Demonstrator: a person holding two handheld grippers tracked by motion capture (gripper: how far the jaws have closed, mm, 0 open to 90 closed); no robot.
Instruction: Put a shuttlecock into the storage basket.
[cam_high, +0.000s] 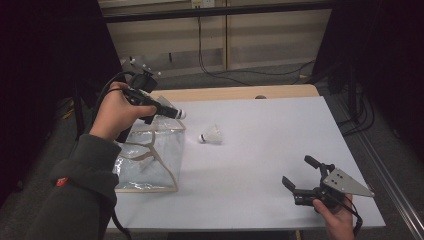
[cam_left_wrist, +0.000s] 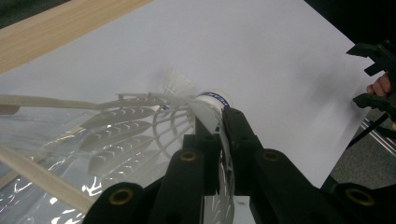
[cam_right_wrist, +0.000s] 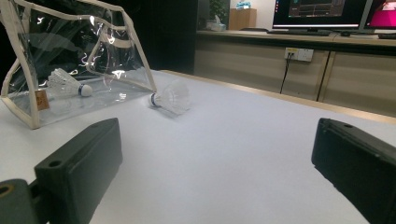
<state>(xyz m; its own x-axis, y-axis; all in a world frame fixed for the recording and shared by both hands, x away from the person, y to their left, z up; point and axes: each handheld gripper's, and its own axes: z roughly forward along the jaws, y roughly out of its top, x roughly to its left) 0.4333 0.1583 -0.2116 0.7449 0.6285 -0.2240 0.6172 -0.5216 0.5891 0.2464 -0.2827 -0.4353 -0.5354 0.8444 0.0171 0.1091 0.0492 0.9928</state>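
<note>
Holding a shuttlecock (cam_left_wrist: 205, 109) pinched by its feather skirt, the left gripper (cam_high: 167, 111) hangs over the far rim of the clear pouch (cam_high: 150, 160) at the table's left edge, cork end pointing toward the middle. One shuttlecock (cam_right_wrist: 70, 84) already lies inside the pouch; another (cam_high: 211, 135) rests on the white table (cam_high: 280, 140) just right of it. By my reading, the step is dropping the held one in: next, tip it over the opening and let go. Jaws spread and empty, the right gripper (cam_high: 300, 175) waits near the front right corner
</note>
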